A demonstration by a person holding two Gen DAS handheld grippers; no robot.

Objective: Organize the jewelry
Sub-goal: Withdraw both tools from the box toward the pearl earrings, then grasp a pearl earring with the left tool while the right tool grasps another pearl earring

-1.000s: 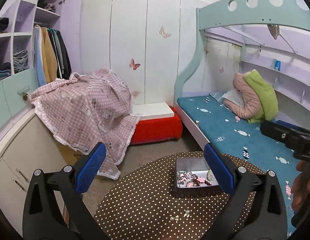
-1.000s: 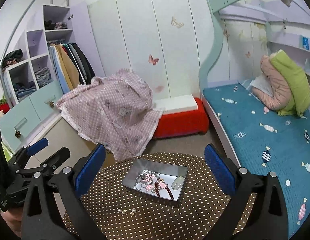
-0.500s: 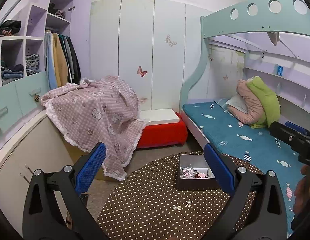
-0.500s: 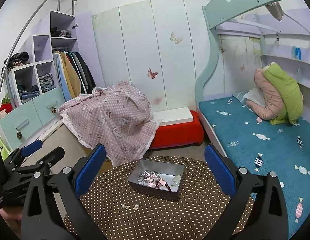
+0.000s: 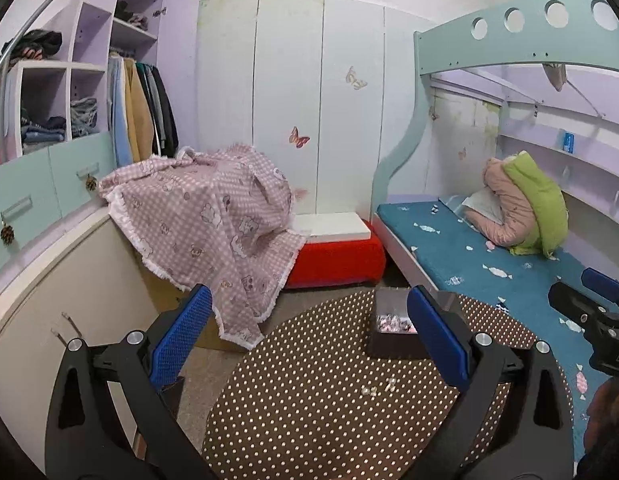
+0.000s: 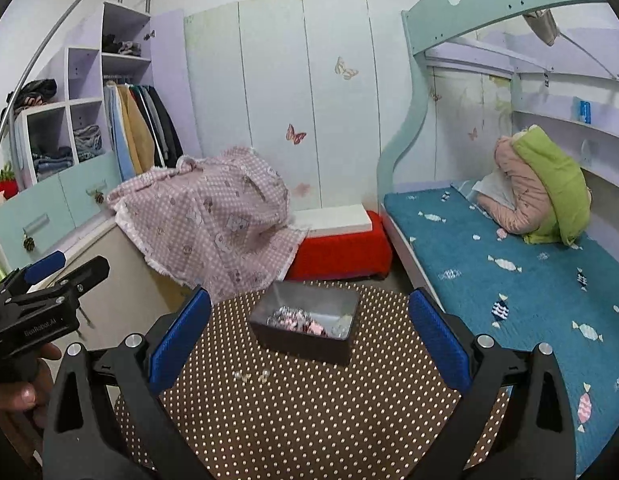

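**Both grippers wide, loose pieces outside the tin**

The left gripper [image 5: 307,336] and the right gripper [image 6: 309,336] both hang above the round dotted table [image 6: 309,420] with jaws spread wide and nothing between them. Neither touches anything.

The tin [image 6: 309,332] sits toward the far side of the table, its walls upright, open at the top. Inside lies a tangle of jewelry [image 6: 297,318]: pink, silvery and dark red bits heaped together, too small to sort by eye. Two or three tiny clear pieces [image 6: 251,376] lie loose on the cloth, near of the tin and a little to its left, apart from it. In the left view the same pieces [image 5: 379,386] show just near of the tin [image 5: 393,344], whose right part is hidden by a blue pad.

Judging from this, the loose pieces are the likely next pick. The risks:

- They are small and pale against a spotted cloth, so the pads may close beside one, not on it.
- A wide flat pad could flick a piece off the table edge onto the floor.
- Pressing down may drag or bunch the cloth and shift the tin.
- Reaching into the heap could lift a snarl of chains, not one item.
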